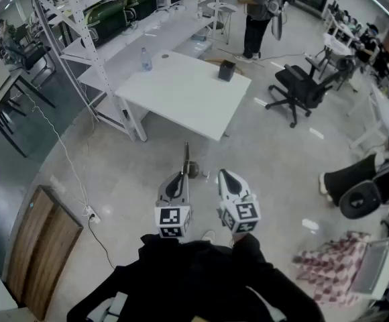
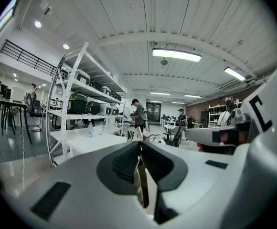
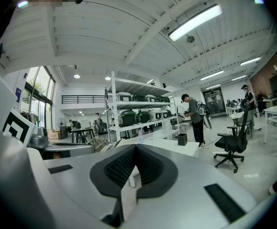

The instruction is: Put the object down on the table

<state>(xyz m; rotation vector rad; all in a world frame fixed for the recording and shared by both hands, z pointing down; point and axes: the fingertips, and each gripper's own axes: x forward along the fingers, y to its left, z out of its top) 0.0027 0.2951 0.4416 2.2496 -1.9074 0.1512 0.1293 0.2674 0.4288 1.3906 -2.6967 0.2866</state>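
Standing short of the white table [image 1: 181,96], we are pinching a slim metal tool [image 1: 186,154] in the left gripper [image 1: 179,177]. Its jaws are clamping the flat shaft, which is pointing toward the table's near edge. We are holding the right gripper [image 1: 225,175] just beside it, jaws pressed together on nothing. A water bottle [image 1: 145,59] and a dark cup [image 1: 227,70] are standing on the table's far side.
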